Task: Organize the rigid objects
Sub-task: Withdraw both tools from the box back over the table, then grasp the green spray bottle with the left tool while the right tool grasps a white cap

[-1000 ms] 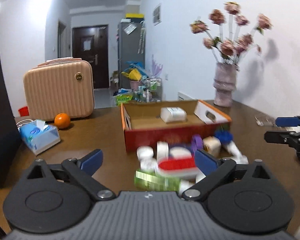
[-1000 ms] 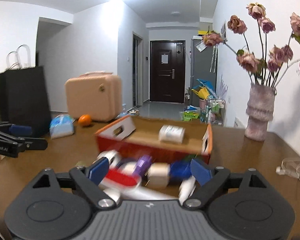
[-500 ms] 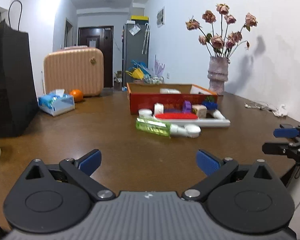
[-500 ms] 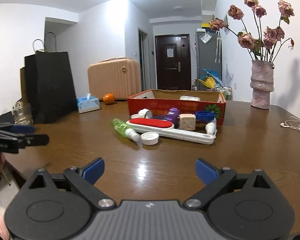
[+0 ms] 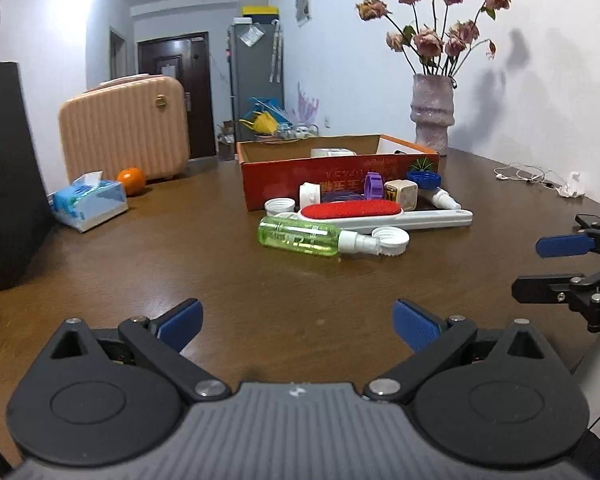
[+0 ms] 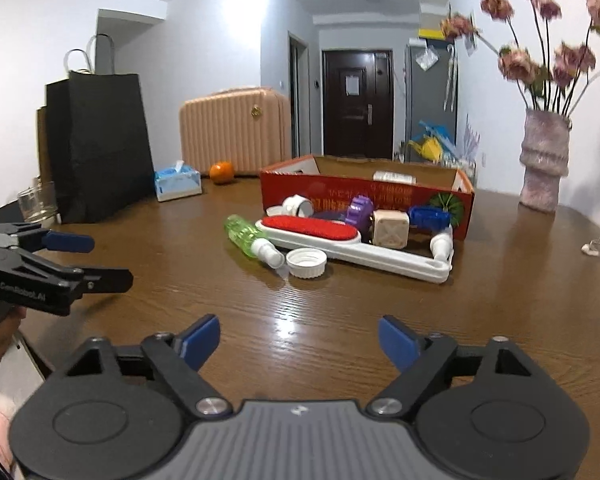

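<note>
Both claws held low over the near edge of the brown worktop (image 5: 148,256), nothing between the pads of either. Left claw (image 5: 296,326) spread wide and empty; right claw (image 6: 299,344) also empty, jaws closing a little but far from meeting.

Ahead of both, well apart from the pads, lay the clutter to be sorted, bunched against the front wall of the red cardboard box (image 5: 284,176). Nearest of it: a green spray bottle (image 5: 300,237), on its side, long axis running roughly crosswise in the left view, white nozzle end toward a loose white cap (image 5: 392,240) that it touched or nearly touched. Seen from the right claw, same bottle (image 6: 247,236) angled with the nozzle toward the camera (so probably the easier approach across its body from the left side). Neither claw clearly nearer.

Just behind: a white lint brush (image 5: 380,216) with a red pad, long handle toward the right. Bottle clear, smooth, round, likely to roll if nudged.
</note>
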Demonstrator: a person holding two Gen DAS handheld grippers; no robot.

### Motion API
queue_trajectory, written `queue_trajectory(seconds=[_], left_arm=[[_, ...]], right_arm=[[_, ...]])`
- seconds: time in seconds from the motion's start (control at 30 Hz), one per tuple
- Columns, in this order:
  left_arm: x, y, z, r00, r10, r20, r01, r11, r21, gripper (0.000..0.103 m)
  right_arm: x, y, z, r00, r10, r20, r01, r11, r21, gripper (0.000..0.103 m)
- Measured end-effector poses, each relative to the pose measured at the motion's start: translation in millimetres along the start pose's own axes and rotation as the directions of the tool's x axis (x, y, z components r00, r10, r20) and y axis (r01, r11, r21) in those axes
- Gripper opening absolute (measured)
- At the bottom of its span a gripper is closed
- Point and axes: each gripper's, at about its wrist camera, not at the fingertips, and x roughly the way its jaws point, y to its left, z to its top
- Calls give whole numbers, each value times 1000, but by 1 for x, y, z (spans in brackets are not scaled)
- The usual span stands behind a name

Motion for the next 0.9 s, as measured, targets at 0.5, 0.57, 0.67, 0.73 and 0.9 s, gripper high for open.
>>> queue_trajectory(seconds=[0.5,0.57,0.67,0.73,0.9], left_arm=[[139,14,66,965,-213,-151,259,864,432,103],[153,19,72,942,-284,-178,335,823,458,103],[168,20,74,903,-360,-233,429,747,508,100],[175,22,73,880,-384,-278,474,725,500,95],[163,33,69,883,-399,-248,470,764,442,72]], right_arm=[[99,-29,49,995,26,-98,-16,995,94,69],[111,-29,53,994,40,-106,-28,994,106,66],[128,-28,56,991,57,-118,-44,993,111,59],[135,-28,58,990,65,-124,-51,992,113,55],[147,-31,60,988,89,-130,-71,988,135,43]])
